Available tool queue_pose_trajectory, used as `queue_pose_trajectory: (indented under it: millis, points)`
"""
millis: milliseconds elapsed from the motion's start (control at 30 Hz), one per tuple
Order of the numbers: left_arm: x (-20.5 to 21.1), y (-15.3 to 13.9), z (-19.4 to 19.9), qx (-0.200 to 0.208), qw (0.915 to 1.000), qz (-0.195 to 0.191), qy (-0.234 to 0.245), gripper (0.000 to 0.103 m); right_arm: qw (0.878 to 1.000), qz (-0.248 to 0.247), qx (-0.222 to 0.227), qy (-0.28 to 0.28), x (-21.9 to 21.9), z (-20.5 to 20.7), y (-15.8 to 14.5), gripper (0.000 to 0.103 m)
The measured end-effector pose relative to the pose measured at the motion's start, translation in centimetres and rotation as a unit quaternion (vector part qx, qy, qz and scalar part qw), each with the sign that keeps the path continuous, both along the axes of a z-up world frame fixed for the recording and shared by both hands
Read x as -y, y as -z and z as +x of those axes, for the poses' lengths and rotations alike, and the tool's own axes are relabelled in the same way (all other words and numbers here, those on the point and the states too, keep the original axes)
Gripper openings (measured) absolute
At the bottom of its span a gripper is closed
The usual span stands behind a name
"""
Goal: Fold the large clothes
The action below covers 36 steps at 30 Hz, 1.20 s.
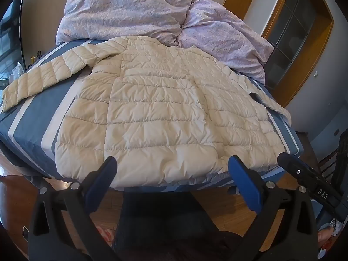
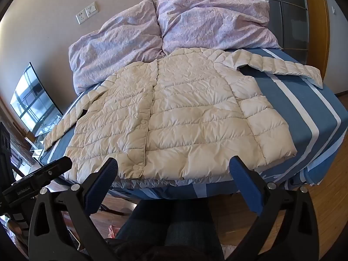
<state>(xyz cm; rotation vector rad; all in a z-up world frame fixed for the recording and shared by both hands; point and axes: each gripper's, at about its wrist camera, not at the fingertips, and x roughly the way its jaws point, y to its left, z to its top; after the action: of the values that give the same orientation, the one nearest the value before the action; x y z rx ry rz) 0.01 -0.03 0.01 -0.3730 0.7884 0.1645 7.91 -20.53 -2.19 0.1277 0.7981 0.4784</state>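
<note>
Tools gape; jacket lies collar away.

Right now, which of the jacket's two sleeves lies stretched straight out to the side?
The jacket's right-hand sleeve, reaching straight across the blue striped sheet. The other sleeve slants down along the jacket's side.
</note>
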Motion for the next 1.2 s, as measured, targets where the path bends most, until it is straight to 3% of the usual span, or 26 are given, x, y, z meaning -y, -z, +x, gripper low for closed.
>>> queue_pose_trajectory:
  millis: [1200]
  points:
    - [-0.06, 0.02, 0.01, -0.001, 1.0, -0.006, 0.0, 0.101, 1.0, -0.002, 0.001, 0.002, 0.29, 0.02, 0.02, 0.102]
